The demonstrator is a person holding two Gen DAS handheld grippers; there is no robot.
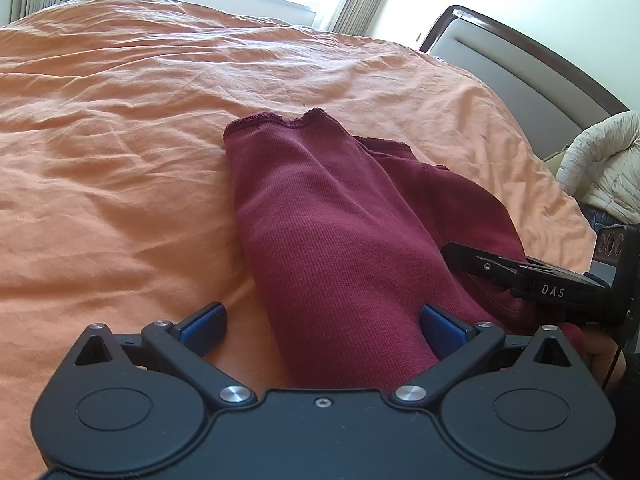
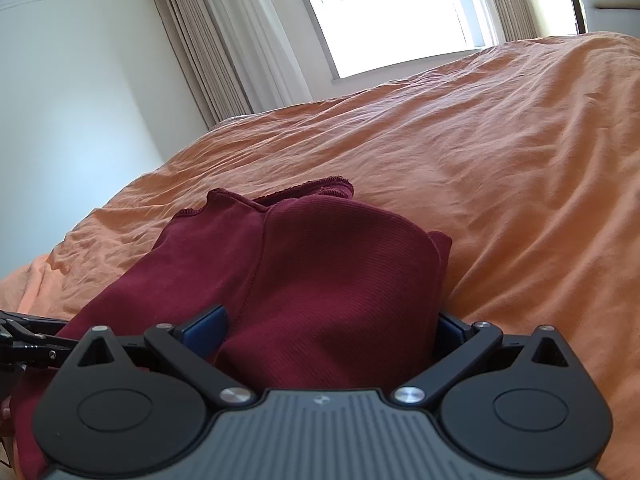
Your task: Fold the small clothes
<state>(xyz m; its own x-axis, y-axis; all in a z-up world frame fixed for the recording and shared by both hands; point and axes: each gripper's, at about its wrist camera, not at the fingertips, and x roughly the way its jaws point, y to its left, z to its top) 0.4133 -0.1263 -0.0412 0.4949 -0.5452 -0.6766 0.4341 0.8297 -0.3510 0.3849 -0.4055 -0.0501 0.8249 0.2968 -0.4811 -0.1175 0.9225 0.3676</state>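
Observation:
A dark red ribbed garment lies bunched and partly folded on the orange bedsheet. Its near end runs between the blue pads of my left gripper, which stands wide open around the cloth. My right gripper reaches in from the right, low over the garment's right edge. In the right wrist view the same garment fills the gap of my right gripper, also wide open, with one blue pad on each side. My left gripper shows at the left edge.
The wrinkled orange sheet covers the whole bed. A padded headboard stands at the right, with a white puffy jacket beside it. A bright window and curtains lie beyond the bed.

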